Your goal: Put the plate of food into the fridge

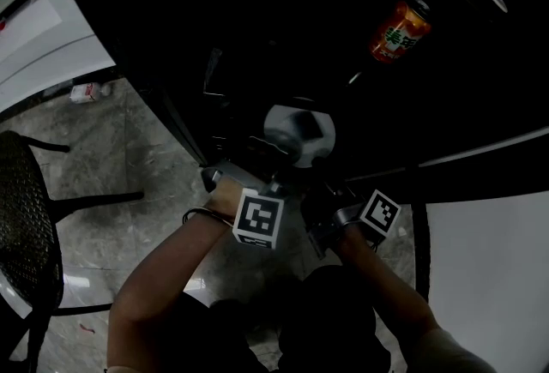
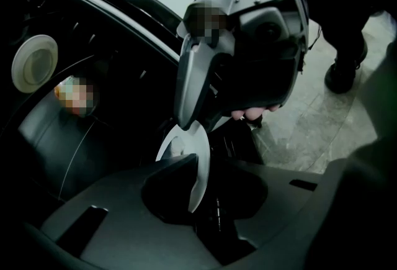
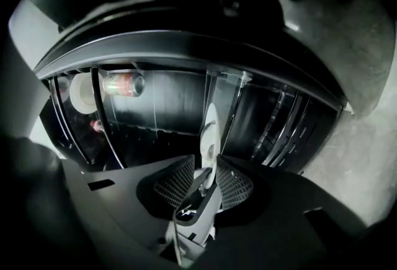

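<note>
Head view, at an open dark fridge point(image 1: 283, 20): thin, round, glossy white plate point(image 1: 298, 133) held face-up, clamped at its rim from either side by left gripper point(image 1: 264, 153) and right gripper point(image 1: 319, 167), jaws closed on it. Edge-on between ribbed pads point(image 3: 173, 183) in right gripper view. Orange can point(image 1: 400, 31) beyond right gripper.

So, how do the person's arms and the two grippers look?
The left gripper and right gripper are dark grey moulded plastic with rounded shells. The right one's fingers carry cross-hatched pads. The left marker cube and right marker cube are white with black square codes. The forearms are bare of sleeves; a thin bangle circles the left wrist.
</note>
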Demonstrator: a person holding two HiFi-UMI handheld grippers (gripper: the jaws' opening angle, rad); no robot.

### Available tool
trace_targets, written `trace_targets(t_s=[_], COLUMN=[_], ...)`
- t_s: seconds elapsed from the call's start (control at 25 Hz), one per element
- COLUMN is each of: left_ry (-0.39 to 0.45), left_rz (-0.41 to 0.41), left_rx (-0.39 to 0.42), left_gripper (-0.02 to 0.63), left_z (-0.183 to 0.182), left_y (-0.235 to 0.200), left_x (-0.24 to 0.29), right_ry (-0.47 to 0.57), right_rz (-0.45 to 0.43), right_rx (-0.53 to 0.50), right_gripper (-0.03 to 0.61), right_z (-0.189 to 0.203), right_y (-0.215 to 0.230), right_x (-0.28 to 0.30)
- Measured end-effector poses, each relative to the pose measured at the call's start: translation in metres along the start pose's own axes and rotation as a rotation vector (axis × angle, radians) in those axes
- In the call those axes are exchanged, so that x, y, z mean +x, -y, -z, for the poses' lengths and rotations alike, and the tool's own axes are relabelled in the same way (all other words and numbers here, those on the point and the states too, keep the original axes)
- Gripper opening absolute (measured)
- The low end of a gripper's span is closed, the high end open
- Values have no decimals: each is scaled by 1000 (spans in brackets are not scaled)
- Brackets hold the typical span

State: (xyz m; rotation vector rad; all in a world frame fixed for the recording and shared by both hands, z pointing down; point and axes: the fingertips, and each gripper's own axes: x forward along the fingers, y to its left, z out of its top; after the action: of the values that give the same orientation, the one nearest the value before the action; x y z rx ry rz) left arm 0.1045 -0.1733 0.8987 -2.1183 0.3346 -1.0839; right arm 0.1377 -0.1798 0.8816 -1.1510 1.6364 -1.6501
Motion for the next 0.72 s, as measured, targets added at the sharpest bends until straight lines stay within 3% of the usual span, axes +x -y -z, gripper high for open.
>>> trace_targets(t_s=[0.32,0.72], left_ry=[0,-4], left_rz=[3,1], left_rx=[18,-9], left_gripper=[61,67], left_z=[-2,-3], left_y=[-2,-16], left_x=[9,23], right_ry=[-39,-94], right_rz=[-5,-38], right_rx=[-53,-211], right_gripper=[126,124], right_z=[3,5], right_y=[-7,-27], right_x=[-11,-17])
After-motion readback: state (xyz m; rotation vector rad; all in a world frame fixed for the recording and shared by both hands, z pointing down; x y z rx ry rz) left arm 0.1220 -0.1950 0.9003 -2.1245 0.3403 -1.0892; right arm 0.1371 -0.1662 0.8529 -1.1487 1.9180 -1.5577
